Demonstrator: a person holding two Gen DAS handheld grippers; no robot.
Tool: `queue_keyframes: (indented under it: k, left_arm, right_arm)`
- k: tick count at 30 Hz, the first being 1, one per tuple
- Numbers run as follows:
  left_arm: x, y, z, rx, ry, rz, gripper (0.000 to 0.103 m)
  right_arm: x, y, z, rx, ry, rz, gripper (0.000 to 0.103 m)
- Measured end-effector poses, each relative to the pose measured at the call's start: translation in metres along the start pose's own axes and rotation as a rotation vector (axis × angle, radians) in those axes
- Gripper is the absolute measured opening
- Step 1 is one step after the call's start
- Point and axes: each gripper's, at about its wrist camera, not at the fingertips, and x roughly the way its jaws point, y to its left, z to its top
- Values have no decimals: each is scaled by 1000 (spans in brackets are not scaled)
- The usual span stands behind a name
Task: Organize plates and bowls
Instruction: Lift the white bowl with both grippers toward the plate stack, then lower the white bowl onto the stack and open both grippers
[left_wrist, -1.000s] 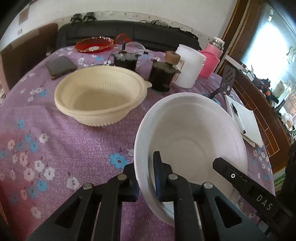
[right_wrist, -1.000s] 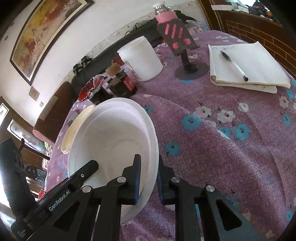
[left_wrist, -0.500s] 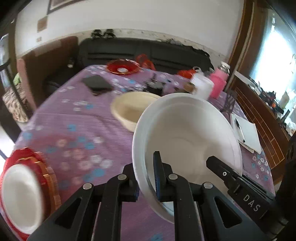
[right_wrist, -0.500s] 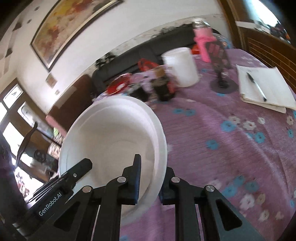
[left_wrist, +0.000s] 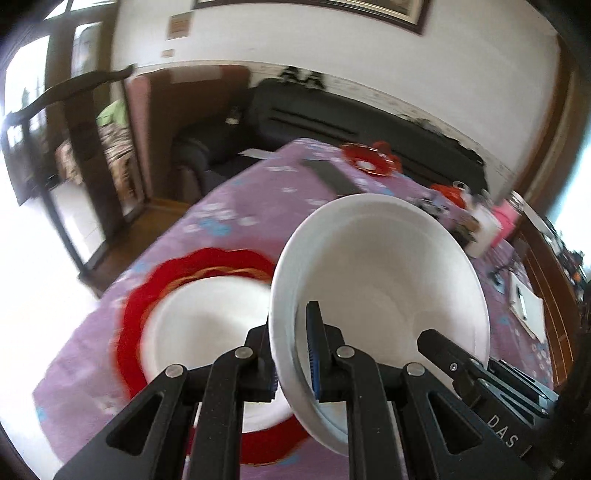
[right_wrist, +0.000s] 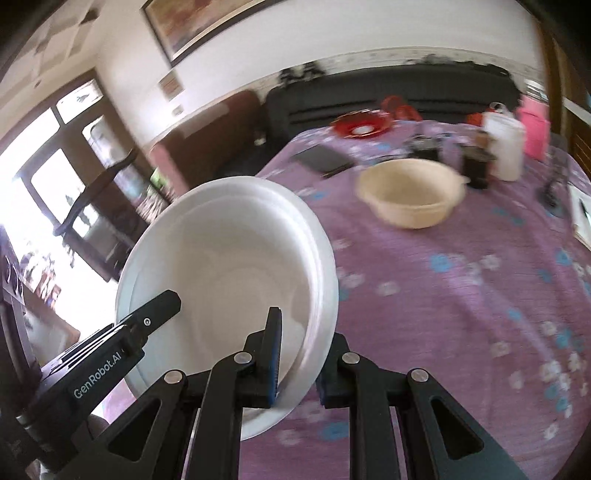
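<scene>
Both grippers hold one white bowl (left_wrist: 384, 280) by its rim, lifted above the purple flowered table. My left gripper (left_wrist: 291, 354) is shut on its left rim. My right gripper (right_wrist: 301, 354) is shut on its right rim; the bowl (right_wrist: 229, 269) looks like two nested ones. Below left lies a red scalloped plate (left_wrist: 147, 295) with a white plate (left_wrist: 207, 325) on it. A cream bowl (right_wrist: 410, 195) stands further back on the table.
A small red dish (right_wrist: 360, 125), a dark phone (right_wrist: 323, 158), dark jars (right_wrist: 476, 166), a white tub (right_wrist: 506, 147) and a pink bottle (right_wrist: 533, 129) stand at the far end. A notebook (left_wrist: 528, 306) lies right. The table edge (left_wrist: 122, 269) drops off left.
Both grippers have carried the white bowl up and to the left, away from the cream bowl. The red plate with the white plate has come into view under it.
</scene>
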Motion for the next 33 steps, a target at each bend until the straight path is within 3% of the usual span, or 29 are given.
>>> queue_keyframes:
  k: [10,21,24,26,30,32,33]
  left_arm:
    - [6,80,-13,-123,35,72,12]
    - [17,95,-17,-152,55,72,15]
    - [12,97,-18,-164,42,75,29]
    - [7,98,-17,-169,15,90,47]
    - [-5,96,-16,-156,-39,119,56]
    - [-13,94,-15,-145,-69,135,61]
    - [-17,93,-15,-140,-84,145,63]
  right_arm:
    - [55,57,-17,-79,100,13,17]
    - [67,71,-21,-111,114,-29,17]
    - [68,71,-21,-114,110,-42,17]
    - [68,72,-21,-115,104,-45,17]
    - [65,74,-22,-117,83,-51,19]
    - [63,73,-21,-102,75,-36,30]
    - [60,73,-20,-93,66,-26,41]
